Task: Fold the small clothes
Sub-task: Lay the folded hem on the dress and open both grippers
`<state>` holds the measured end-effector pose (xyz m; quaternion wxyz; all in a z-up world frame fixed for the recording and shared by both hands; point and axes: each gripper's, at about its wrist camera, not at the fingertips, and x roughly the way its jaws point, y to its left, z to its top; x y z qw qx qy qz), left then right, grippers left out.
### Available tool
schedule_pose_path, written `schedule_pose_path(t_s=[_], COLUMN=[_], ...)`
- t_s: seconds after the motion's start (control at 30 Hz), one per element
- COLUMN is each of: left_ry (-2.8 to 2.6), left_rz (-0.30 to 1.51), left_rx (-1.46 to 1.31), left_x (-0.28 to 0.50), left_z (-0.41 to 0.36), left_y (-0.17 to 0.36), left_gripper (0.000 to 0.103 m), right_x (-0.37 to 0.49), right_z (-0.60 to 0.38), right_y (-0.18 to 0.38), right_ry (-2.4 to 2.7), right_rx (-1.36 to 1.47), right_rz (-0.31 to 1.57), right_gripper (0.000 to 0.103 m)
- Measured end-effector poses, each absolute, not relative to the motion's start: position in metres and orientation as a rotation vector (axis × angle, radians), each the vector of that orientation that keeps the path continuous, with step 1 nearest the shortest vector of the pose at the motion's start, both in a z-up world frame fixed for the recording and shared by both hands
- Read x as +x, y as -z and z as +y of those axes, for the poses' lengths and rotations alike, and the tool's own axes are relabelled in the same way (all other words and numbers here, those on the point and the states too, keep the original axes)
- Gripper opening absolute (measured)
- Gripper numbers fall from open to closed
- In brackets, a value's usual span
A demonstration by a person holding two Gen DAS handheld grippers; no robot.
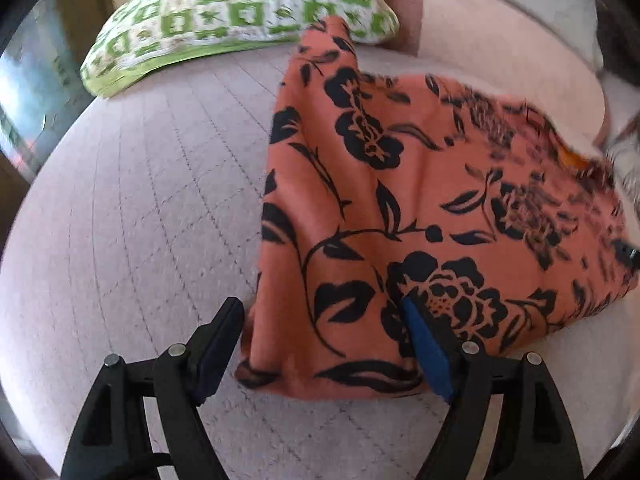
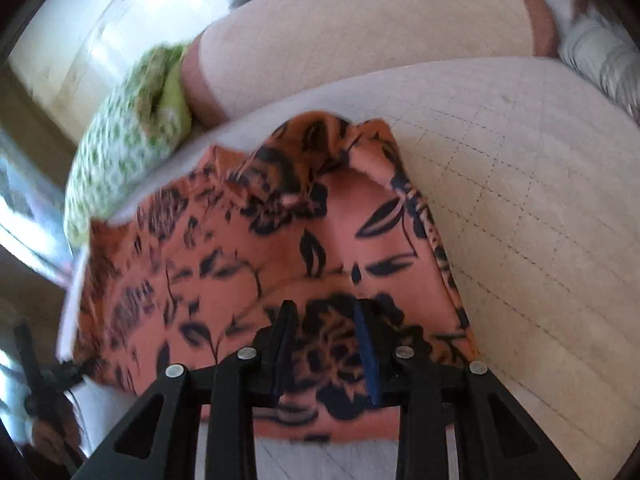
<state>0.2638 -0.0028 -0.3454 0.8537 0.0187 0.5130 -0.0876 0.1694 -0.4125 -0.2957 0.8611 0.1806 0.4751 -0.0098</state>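
An orange garment with black flowers (image 1: pixel 400 184) lies on a quilted pale cushion (image 1: pixel 140 208). My left gripper (image 1: pixel 322 320) is open wide and points down at the garment's near left corner. That corner lies between its fingers, and the pads do not press it. In the right wrist view the garment (image 2: pixel 260 248) is blurred and rumpled. My right gripper (image 2: pixel 325 320) stands narrow, with a fold of the cloth caught between its pads. A dark tip at the garment's far right edge (image 1: pixel 628 256) looks like the right gripper.
A green-and-white patterned pillow (image 1: pixel 240 12) rests at the back of the seat, just beyond the garment's far corner. A pale back cushion (image 2: pixel 360 32) rises behind. Something white and fluffy (image 2: pixel 600 60) sits at the far right. Bare quilted seat (image 2: pixel 540 220) spreads right of the garment.
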Motion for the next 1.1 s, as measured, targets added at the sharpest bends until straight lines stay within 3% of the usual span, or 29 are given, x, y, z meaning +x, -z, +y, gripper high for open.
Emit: schedule_pose_path(t_s=[0.07,0.17,0.27,0.37,0.5,0.6,0.83,0.93,1.07,1.1], left_ry=[0.173,0.212,0.258,0.287,0.231,0.222,0.234,0.221,0.184,0.182], left_rz=[1.097,0.972,0.858,0.868,0.911,0.879,0.882,1.024,0.959,0.958], left_rx=[-0.062,-0.17,-0.151,-0.081,0.047,0.098,0.066,0.093,0.262,0.257], left_x=[0.266,0.264,0.262,0.269,0.276,0.271,0.259,0.259,0.233,0.225], left_z=[0.007,0.01,-0.005,-0.026,-0.048,-0.055,-0.055,-0.062,-0.076,-0.073], left_y=[0.339,0.306,0.285,0.292,0.306,0.305,0.299,0.331,0.334,0.328], left_gripper=[0.08,0.079,0.08,0.081,0.081,0.081,0.083,0.087,0.087,0.087], right_x=[0.176,0.201,0.242,0.288,0.299,0.273,0.167,0.13,0.112,0.102], right_z=[-0.401,-0.389,-0.383,-0.398,-0.451,-0.46,-0.414,-0.401,-0.397,-0.397], right_y=[0.282,0.269,0.276,0.285,0.257,0.244,0.245,0.26,0.317,0.31], right_ry=[-0.015,-0.05,-0.058,0.025,0.167,0.151,0.057,0.065,0.093,0.094], right_rx=[0.288,0.238,0.221,0.217,0.46,0.505,0.338,0.347,0.357,0.356], right_rz=[0.99,0.966,1.024,1.036,0.794,0.746,0.829,0.872,1.233,1.212], right_gripper=[0.033,0.033,0.033,0.033,0.033,0.034,0.034,0.035,0.036,0.036])
